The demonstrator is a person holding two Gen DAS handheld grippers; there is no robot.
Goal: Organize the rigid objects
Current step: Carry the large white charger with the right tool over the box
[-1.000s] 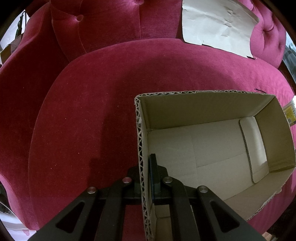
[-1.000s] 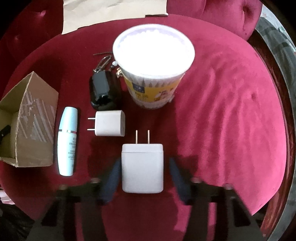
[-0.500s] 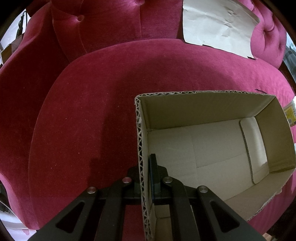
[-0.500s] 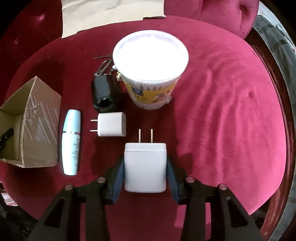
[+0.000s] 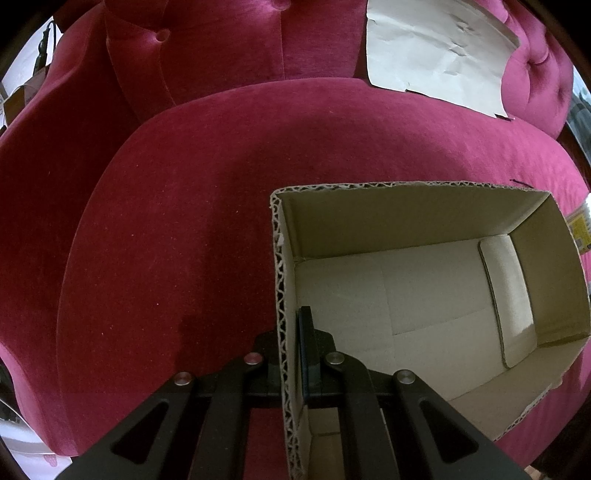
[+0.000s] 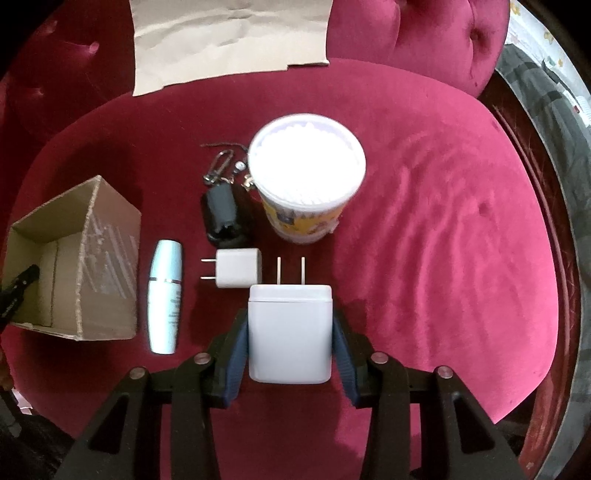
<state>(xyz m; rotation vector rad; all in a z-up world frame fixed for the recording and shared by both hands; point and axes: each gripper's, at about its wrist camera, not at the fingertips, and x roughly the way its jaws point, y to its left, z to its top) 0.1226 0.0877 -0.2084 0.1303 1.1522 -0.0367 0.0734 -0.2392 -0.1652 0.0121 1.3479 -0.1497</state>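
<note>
The fingers (image 6: 234, 363) of the right gripper (image 6: 290, 350) are clamping the large white rectangular plastic charger block (image 6: 289, 334) by its two sides, prongs pointing away from the camera, and the block is hanging clear above the crimson velvet seat cushion (image 6: 424, 240). The fingers (image 5: 308, 354) of the left gripper (image 5: 291, 354) are pressing together on the near wall of the open brown corrugated cardboard box (image 5: 417, 218), one inside and one outside; the box is sitting on the same cushion with nothing visible inside. Lying on the cushion beyond the held block are a small white plug adapter (image 6: 238, 272), a pale blue cylindrical tube (image 6: 165, 301) just beside the box, a black key fob with a metal clip (image 6: 221, 212), and a round white-lidded tub of cotton swabs (image 6: 306, 177). A creased sheet of beige paper (image 6: 229, 37) is leaning against the tufted backrest (image 6: 424, 33).
</note>
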